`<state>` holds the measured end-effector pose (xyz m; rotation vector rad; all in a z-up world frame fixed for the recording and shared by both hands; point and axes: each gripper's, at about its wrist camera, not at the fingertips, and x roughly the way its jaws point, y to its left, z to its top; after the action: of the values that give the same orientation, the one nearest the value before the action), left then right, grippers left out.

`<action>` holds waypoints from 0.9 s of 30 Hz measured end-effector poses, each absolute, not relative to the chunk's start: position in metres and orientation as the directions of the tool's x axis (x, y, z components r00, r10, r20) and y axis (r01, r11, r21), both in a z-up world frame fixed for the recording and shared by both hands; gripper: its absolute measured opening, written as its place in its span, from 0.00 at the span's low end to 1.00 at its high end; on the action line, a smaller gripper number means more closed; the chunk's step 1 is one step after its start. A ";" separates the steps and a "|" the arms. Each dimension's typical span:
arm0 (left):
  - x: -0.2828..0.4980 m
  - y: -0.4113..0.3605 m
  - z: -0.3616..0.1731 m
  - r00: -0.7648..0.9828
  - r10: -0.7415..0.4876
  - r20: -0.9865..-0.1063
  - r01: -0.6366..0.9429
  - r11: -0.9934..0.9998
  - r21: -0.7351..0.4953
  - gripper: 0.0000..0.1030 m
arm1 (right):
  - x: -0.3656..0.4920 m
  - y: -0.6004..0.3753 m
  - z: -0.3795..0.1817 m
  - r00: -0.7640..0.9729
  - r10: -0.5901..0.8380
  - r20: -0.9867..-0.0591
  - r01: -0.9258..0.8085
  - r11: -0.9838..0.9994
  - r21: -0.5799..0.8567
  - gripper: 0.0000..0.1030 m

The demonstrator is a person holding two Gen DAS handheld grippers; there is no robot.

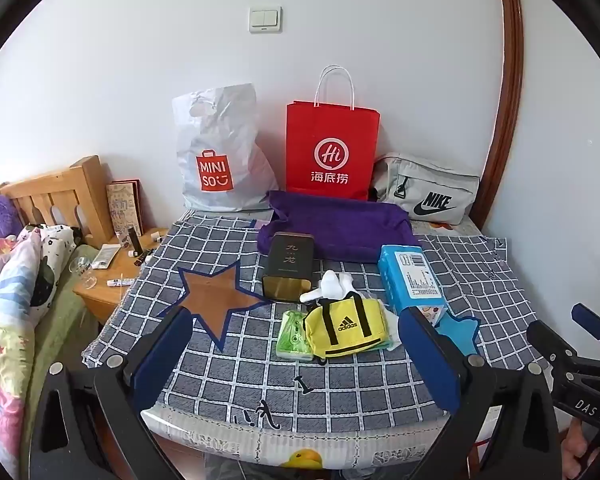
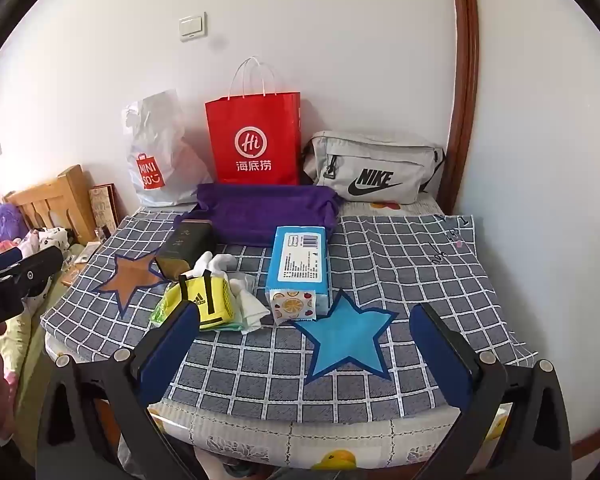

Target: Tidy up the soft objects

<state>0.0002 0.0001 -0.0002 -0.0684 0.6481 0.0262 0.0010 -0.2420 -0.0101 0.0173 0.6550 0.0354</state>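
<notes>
A small yellow Adidas bag (image 1: 345, 327) (image 2: 212, 300) lies mid-table on a checked cloth, with a green tissue pack (image 1: 294, 336) at its left and white socks (image 1: 332, 285) (image 2: 216, 265) behind it. A blue tissue package (image 1: 412, 280) (image 2: 300, 268) stands to the right; a folded purple towel (image 1: 336, 226) (image 2: 264, 212) lies further back. My left gripper (image 1: 296, 354) is open, hanging short of the yellow bag. My right gripper (image 2: 306, 344) is open above the blue star patch (image 2: 346, 340). Nothing is between either pair of fingers.
A dark tin box (image 1: 289, 266) stands by the brown star patch (image 1: 216, 294). Against the wall stand a Miniso bag (image 1: 220, 160), a red paper bag (image 1: 332, 148) and a grey Nike pouch (image 1: 424, 188). A cluttered nightstand (image 1: 112, 272) and bedding (image 1: 12, 280) lie left.
</notes>
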 end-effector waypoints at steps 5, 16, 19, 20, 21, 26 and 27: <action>0.000 0.008 0.007 0.797 -0.006 -0.604 -0.039 0.997 -0.061 1.00 | 0.002 -0.241 -0.011 0.793 0.038 -0.609 -0.026 0.999 0.028 1.00; -0.005 0.004 0.012 0.809 0.026 -0.587 -0.047 0.999 -0.021 1.00 | -0.003 -0.240 -0.007 0.795 0.048 -0.605 -0.034 0.999 0.035 1.00; -0.006 0.005 0.012 0.809 0.027 -0.587 -0.049 0.999 -0.021 1.00 | -0.003 -0.241 -0.005 0.795 0.054 -0.604 -0.036 0.999 0.041 1.00; -0.007 0.005 0.012 0.809 0.028 -0.587 -0.050 0.999 -0.020 1.00 | -0.003 -0.241 -0.005 0.795 0.055 -0.604 -0.037 0.998 0.042 1.00; -0.007 0.005 0.012 0.809 0.028 -0.586 -0.050 0.999 -0.020 1.00 | -0.004 -0.241 -0.005 0.796 0.055 -0.603 -0.037 0.998 0.042 1.00; -0.007 0.008 0.013 0.810 0.029 -0.586 -0.052 0.998 -0.021 1.00 | -0.004 -0.240 -0.005 0.797 0.057 -0.602 -0.038 0.998 0.043 1.00; -0.007 0.008 0.014 0.810 0.030 -0.586 -0.052 0.998 -0.021 1.00 | -0.004 -0.240 -0.005 0.797 0.058 -0.602 -0.040 0.998 0.044 1.00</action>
<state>-0.0069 0.0083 0.0135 -0.0366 0.6255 0.0440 -0.0038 -0.2403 -0.0045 0.0292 0.6471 0.0526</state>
